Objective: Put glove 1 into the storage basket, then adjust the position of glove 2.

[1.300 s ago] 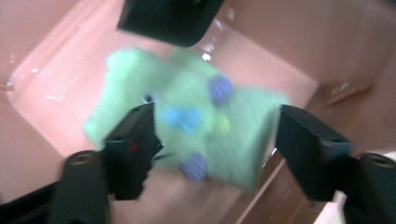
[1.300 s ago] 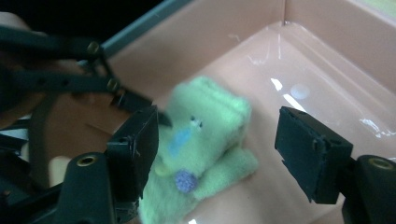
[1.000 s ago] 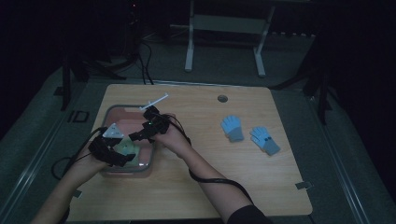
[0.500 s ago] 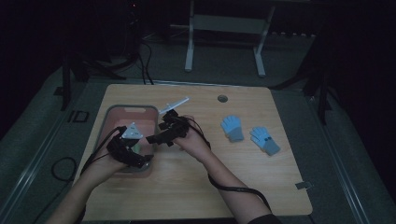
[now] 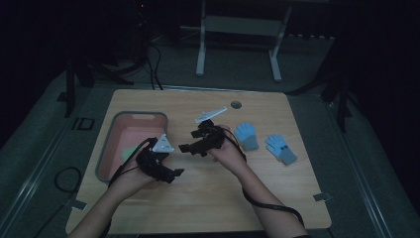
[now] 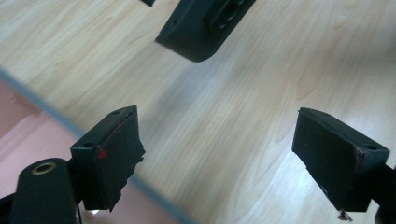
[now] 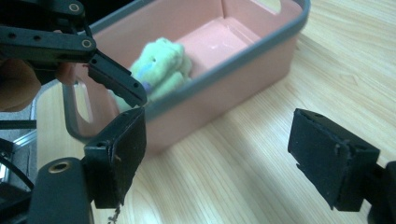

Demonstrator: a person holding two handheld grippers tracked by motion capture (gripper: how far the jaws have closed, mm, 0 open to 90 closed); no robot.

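Note:
A pink bin (image 5: 113,130) with a grey rim stands at the table's left, with a green glove (image 5: 130,152) lying inside. Two blue gloves (image 5: 246,135) (image 5: 281,148) lie flat on the wood to the right. My left gripper (image 5: 171,173) hovers open just right of the bin, above bare wood (image 6: 219,140). My right gripper (image 5: 190,142) is open too and points left toward the bin. In the right gripper view the green glove (image 7: 161,67) rests against the bin's near wall (image 7: 219,93), beyond my open right gripper (image 7: 217,135). Neither gripper holds anything.
A small round hole (image 5: 236,105) sits near the table's far edge. A white tag (image 5: 210,115) sticks up behind the right hand. The other gripper's jaw tip shows at the top of the left gripper view. Cables trail off the table's near-left side.
Both grippers have moved right, from over the bin to above the wood beside it. The green glove stays in the bin.

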